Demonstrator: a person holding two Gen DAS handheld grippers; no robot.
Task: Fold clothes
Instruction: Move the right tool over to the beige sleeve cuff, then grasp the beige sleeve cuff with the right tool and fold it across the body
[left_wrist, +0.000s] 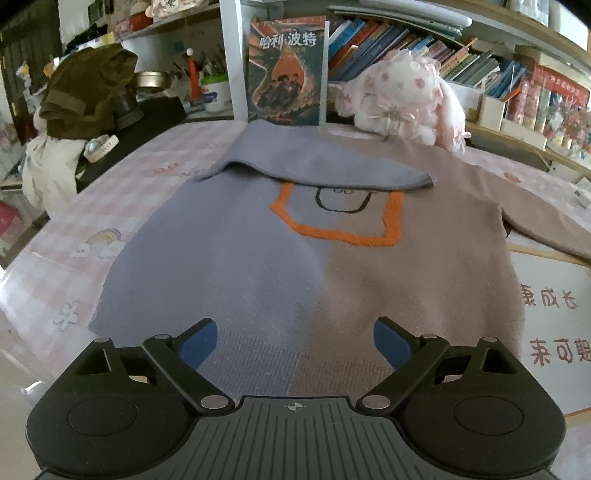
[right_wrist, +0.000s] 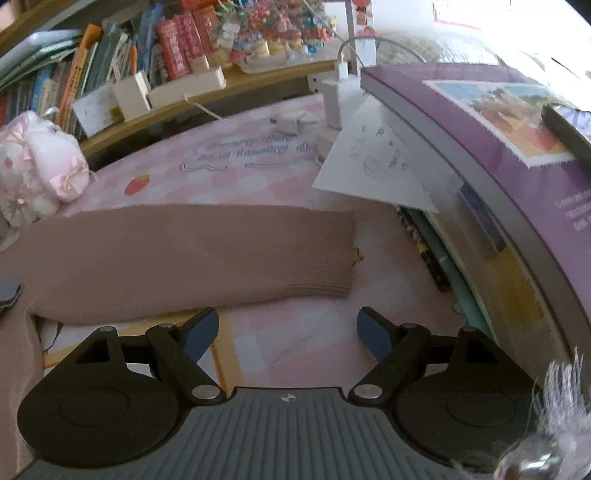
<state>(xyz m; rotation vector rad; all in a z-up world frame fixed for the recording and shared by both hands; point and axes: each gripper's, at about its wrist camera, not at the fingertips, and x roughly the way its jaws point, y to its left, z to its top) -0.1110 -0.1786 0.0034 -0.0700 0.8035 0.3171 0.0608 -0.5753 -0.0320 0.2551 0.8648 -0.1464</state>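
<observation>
Two-tone sweater (left_wrist: 295, 266) flat at frame centre on the counter (left_wrist: 55, 258), blue sleeve (left_wrist: 314, 162) folded across its chest. Left tongs (left_wrist: 295, 345) wide, empty, over the hem. Right tongs (right_wrist: 288, 338) wide, empty, below the brown sleeve (right_wrist: 192, 254).

1. The sweater (left_wrist: 295, 258) is soft knitted cloth with a matt, slightly fuzzy nap; its hem and the brown sleeve (right_wrist: 192, 258) cuff are ribbed.
2. The table cover (right_wrist: 295, 350) looks smooth with a faint sheen.
3. The left gripper (left_wrist: 294, 341) and right gripper (right_wrist: 288, 334) are matt black plastic with grey ribbed bodies, blue pads and shiny metal pivot pins.
4. The plush rabbit (left_wrist: 402, 96) is fluffy cloth with satin bows; the sheet (right_wrist: 373, 170) is matt paper; the purple book (right_wrist: 517, 155) cover is glossy.
</observation>
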